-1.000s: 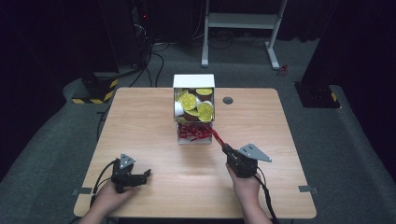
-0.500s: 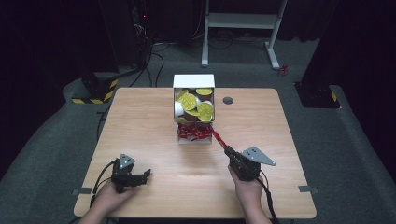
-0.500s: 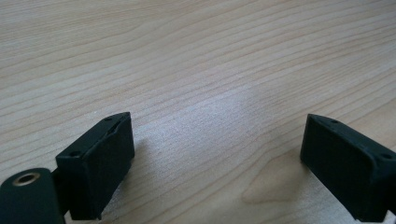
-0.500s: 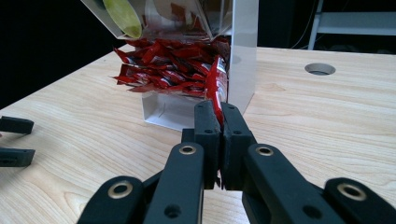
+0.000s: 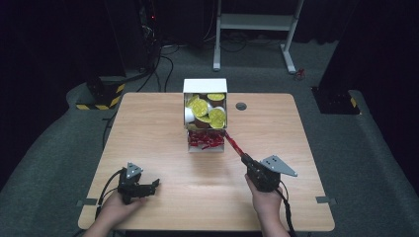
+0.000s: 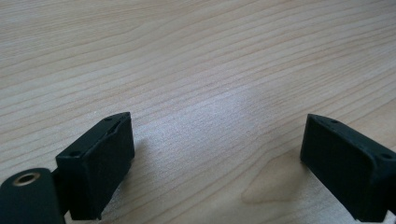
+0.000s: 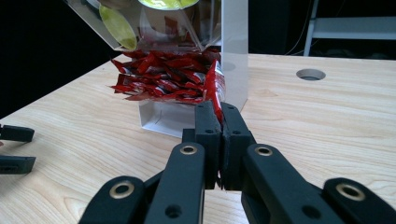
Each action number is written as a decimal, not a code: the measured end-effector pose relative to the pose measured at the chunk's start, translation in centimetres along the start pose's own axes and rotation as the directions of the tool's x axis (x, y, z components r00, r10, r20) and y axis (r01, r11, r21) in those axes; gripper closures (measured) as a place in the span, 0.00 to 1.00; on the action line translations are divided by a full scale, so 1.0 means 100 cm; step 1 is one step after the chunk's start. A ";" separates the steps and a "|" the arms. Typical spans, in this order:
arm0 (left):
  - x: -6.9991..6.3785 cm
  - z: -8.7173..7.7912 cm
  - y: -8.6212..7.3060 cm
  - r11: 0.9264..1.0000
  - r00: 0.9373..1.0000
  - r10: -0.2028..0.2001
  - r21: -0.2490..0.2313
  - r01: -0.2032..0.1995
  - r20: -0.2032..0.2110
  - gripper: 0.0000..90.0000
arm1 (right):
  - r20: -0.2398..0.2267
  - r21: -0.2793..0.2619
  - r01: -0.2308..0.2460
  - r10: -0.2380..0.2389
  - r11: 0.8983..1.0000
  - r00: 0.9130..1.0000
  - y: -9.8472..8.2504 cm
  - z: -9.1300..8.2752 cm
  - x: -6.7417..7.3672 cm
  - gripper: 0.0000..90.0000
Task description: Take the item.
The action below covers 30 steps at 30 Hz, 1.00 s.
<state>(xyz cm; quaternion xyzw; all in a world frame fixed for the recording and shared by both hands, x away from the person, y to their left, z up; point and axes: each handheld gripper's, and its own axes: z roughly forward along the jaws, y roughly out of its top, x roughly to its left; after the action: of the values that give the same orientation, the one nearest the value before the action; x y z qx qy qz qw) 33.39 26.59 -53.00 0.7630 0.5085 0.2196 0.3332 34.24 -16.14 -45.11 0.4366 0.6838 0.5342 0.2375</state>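
Observation:
A white dispenser box point(image 5: 204, 86) stands at the middle of the table, with yellow-lidded cups point(image 5: 203, 109) in its upper part and a pile of red packets point(image 5: 203, 141) in its bottom tray. My right gripper point(image 5: 243, 158) is shut on one red packet point(image 5: 232, 143) that stretches from the tray's right corner. In the right gripper view the jaws point(image 7: 221, 109) pinch that packet point(image 7: 214, 86) in front of the pile point(image 7: 163, 77). My left gripper point(image 5: 154, 183) rests open on the table at the near left, with bare wood point(image 6: 210, 60) between its jaws point(image 6: 217, 149).
A round cable hole point(image 5: 241, 106) lies in the tabletop right of the box. The wooden table point(image 5: 148, 128) is bare around both hands. Dark floor, a white stand point(image 5: 257, 22) and cables lie beyond the far edge.
My right gripper has drawn slightly back toward the near right with the red packet in it. The left gripper has not moved.

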 end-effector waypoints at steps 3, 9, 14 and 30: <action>0.000 0.000 0.000 1.000 1.000 0.000 0.000 0.000 0.001 0.11 | 0.006 -0.006 -0.007 0.007 1.000 1.000 0.001 -0.003 -0.003 0.98; 0.000 0.000 0.000 1.000 1.000 -0.001 -0.001 0.001 0.001 0.11 | 0.038 -0.011 -0.008 0.009 1.000 0.999 0.000 -0.006 -0.012 0.98; 0.000 0.000 0.000 1.000 1.000 0.001 0.002 -0.001 0.001 0.11 | 0.071 0.002 0.009 -0.009 1.000 0.997 -0.002 -0.005 -0.016 0.98; -0.002 0.003 0.002 1.000 1.000 0.006 0.011 -0.006 -0.003 0.08 | 0.130 0.005 0.005 -0.006 1.000 0.991 -0.009 -0.009 -0.030 0.98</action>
<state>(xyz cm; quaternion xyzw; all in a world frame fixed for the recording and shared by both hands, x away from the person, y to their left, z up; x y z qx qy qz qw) 33.60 26.25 -53.03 0.7660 0.5078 0.2190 0.3277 34.73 -19.24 -46.11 0.4692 0.6694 0.5023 0.2819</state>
